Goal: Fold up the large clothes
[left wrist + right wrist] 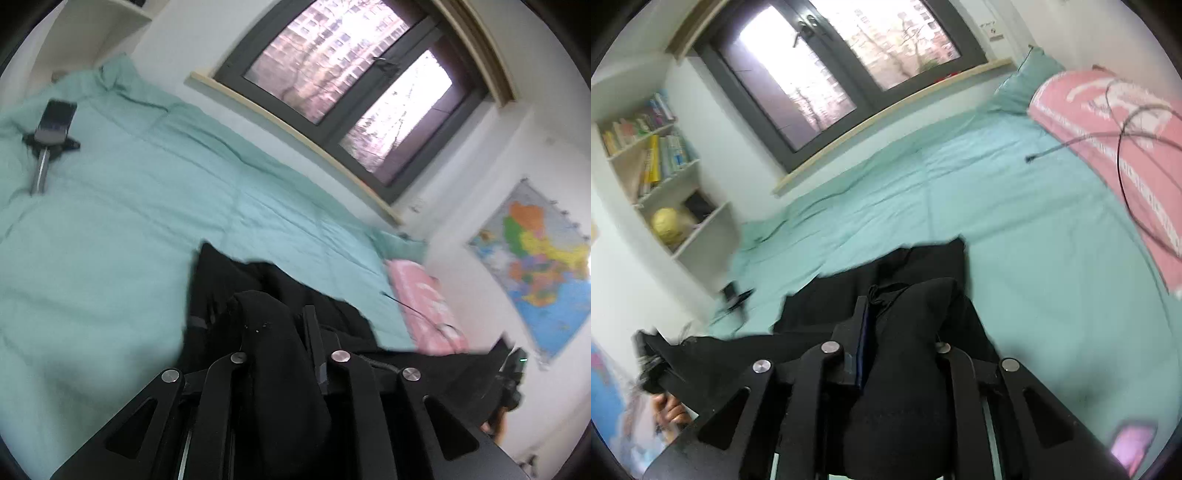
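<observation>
Gripping bunched black garment [273, 354], the left gripper [273, 332] and right gripper [905, 317] hold it over the green bedsheet [110, 229]. Slack cloth (heavy, hanging) may slip free if either pinch is shallow.

A teal-sheeted bed [129, 221] runs along the wall under a dark-framed window [354, 85], with a phone on a small stand [51, 129] near one end, a pink pillow [1115, 147] crossed by a black cable [1071, 142] at the other, a bookshelf [653, 162] and a wall map [543, 266] beyond
</observation>
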Motion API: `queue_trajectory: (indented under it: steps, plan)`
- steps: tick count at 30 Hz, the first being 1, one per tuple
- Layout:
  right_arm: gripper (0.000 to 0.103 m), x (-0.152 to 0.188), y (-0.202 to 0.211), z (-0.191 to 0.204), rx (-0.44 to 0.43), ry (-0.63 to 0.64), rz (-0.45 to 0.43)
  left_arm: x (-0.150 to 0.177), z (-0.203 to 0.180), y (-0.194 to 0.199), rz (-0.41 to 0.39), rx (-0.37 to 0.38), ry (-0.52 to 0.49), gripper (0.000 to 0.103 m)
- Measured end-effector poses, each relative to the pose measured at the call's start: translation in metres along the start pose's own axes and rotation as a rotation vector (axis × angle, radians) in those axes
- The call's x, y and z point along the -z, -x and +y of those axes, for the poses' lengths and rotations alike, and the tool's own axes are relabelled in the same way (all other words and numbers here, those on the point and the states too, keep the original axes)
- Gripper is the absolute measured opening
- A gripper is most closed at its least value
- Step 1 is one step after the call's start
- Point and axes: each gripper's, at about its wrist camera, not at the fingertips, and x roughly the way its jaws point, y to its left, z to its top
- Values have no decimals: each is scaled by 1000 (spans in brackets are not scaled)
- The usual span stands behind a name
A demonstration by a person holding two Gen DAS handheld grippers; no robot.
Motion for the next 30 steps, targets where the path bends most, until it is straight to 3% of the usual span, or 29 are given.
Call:
queue_trajectory:
  steps: [4, 8, 10, 12, 16, 20, 23, 25, 26, 27, 29, 30]
  plan:
    - [21, -20, -79, -5, 133, 1, 16, -10, 17, -75, 37, -147, -4, 15]
    - [24, -8, -179, -17, 313, 46, 147, 2, 57, -159, 159, -249, 58, 15]
    - [25, 7, -219, -32, 347, 43, 218, 14, 76, -189, 199, -259, 81, 16]
    - [25, 23, -244, -44, 338, 65, 209, 23, 88, -200, 199, -209, 103, 17]
    - [25, 39, -240, -54, 283, 66, 129, 35, 116, -195, 163, -67, 199, 17]
    - [25, 40, -239, -59, 273, 56, 116, 38, 113, -196, 148, -65, 192, 17]
    - [30, 32, -231, -55, 264, 69, 162, 28, 88, -183, 168, -119, 50, 17]
    - [35, 17, -212, -49, 229, 90, 178, 17, 65, -159, 166, -97, -78, 19]
    - [36, 9, -192, -43, 186, 114, 155, 10, 56, -139, 150, -47, -117, 25]
    - [43, 2, -178, -39, 162, 129, 133, 4, 52, -123, 142, 6, -130, 41]
    - [70, -11, -127, -31, 75, 165, 43, -8, 50, -89, 127, 133, -120, 67]
    - [78, -15, -105, -29, 41, 167, -4, -10, 50, -74, 102, 174, -108, 78]
